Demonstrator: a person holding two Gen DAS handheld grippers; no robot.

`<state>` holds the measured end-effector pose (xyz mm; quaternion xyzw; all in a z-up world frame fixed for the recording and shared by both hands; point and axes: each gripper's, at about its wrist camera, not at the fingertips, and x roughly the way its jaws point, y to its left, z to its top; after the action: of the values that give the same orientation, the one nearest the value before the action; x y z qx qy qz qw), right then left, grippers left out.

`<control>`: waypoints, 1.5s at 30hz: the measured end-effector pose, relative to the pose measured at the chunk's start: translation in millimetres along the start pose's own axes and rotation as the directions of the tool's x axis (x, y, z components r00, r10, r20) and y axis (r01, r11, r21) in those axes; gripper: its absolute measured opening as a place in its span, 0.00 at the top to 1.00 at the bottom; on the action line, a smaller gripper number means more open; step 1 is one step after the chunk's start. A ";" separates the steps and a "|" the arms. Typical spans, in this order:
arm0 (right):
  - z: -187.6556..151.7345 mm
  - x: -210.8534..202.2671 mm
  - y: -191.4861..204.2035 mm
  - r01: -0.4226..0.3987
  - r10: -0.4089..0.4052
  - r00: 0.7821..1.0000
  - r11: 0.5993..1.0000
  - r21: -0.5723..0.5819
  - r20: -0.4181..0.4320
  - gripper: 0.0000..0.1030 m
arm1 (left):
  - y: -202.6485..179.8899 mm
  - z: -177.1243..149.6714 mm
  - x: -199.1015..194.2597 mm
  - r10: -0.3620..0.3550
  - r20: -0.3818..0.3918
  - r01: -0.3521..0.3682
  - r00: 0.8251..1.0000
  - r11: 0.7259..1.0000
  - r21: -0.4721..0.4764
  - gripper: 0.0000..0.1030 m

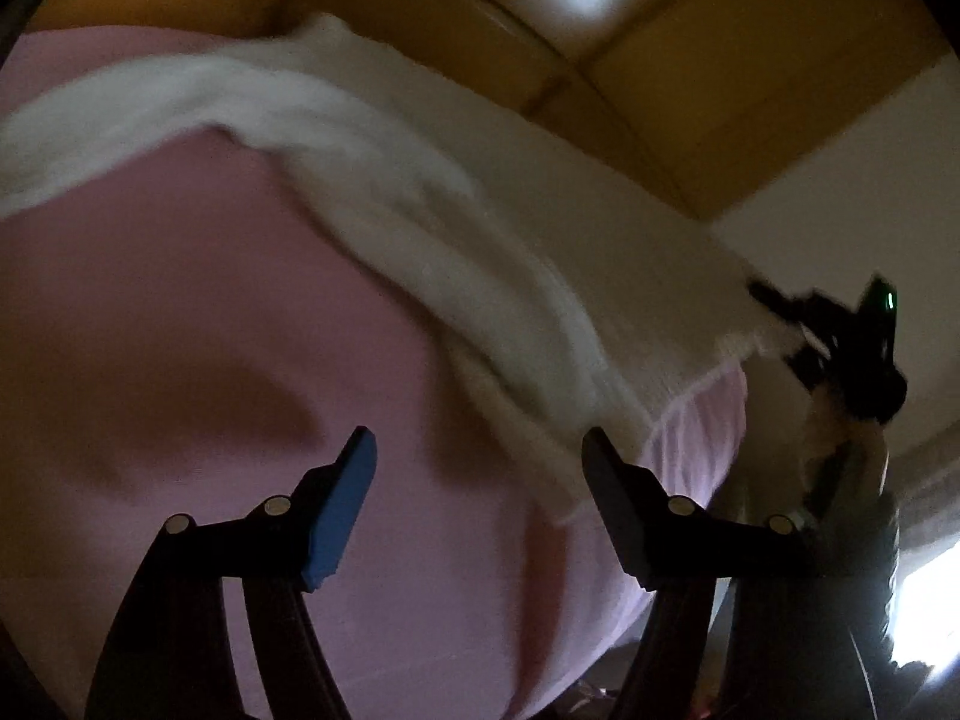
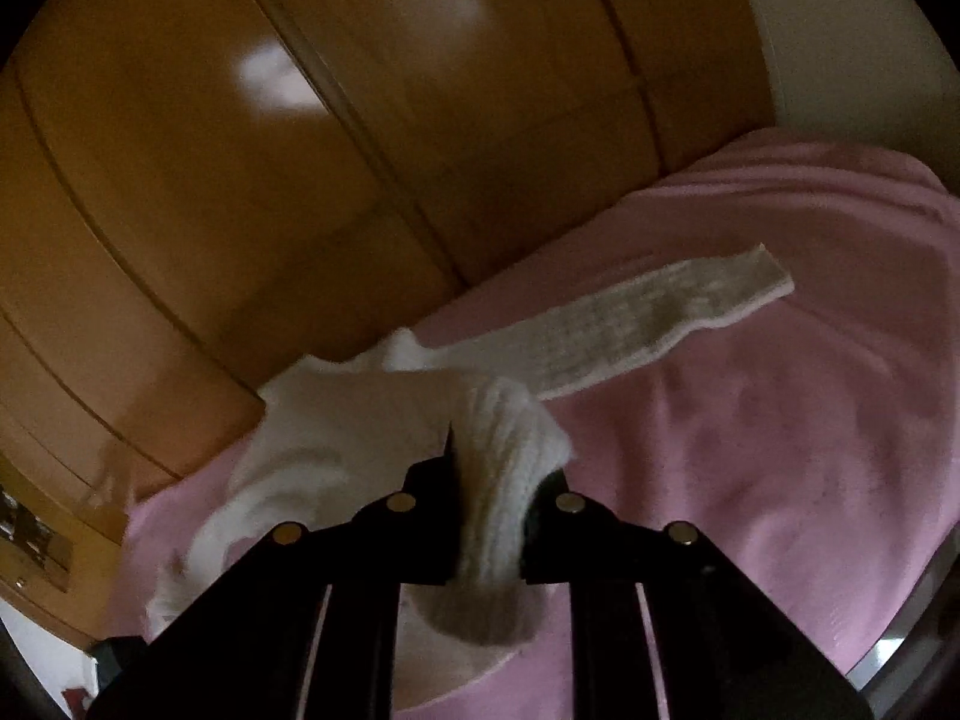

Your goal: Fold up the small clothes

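A white knitted garment (image 1: 372,180) lies stretched over a pink blanket (image 1: 180,330). My left gripper (image 1: 480,480) is open and empty, hovering over the blanket just below the garment's lower edge. My right gripper (image 2: 498,492) is shut on a bunched ribbed part of the white garment (image 2: 504,468); it also shows in the left wrist view (image 1: 840,348) at the garment's far right end, lifting it. One ribbed sleeve (image 2: 630,318) lies flat across the pink blanket (image 2: 750,450).
Wooden wardrobe doors (image 2: 240,180) stand right behind the bed. A white wall (image 1: 840,180) is at the right. The bed's edge (image 2: 900,630) runs along the lower right.
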<state>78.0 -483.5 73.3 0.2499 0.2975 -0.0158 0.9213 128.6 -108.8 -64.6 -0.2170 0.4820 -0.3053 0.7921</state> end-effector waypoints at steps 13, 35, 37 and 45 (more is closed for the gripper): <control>12.8 -27.0 11.3 -0.104 0.101 0.994 0.989 -0.109 -0.027 0.88 | -2.7 20.0 -43.6 0.024 0.059 -0.027 0.998 0.999 0.042 0.96; -210.3 -39.1 23.3 -0.174 0.041 0.900 0.947 -0.271 -0.433 0.71 | 108.5 -113.0 -225.3 0.292 0.105 -0.270 0.951 0.945 -0.185 0.62; -196.4 -47.8 24.7 -0.134 0.014 0.928 0.945 -0.297 -0.373 0.43 | 130.5 -101.0 -246.4 0.332 0.194 -0.271 0.923 0.920 -0.284 0.41; -174.3 -44.9 73.8 -0.219 0.147 0.954 0.938 -0.270 -0.262 0.35 | 215.0 -43.0 -291.9 0.489 0.269 -0.283 0.830 0.784 -0.552 0.30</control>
<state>-39.9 -342.4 9.9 0.1360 0.3801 0.1452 0.9033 47.3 246.0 -36.6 -0.3617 0.4065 0.0503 0.8375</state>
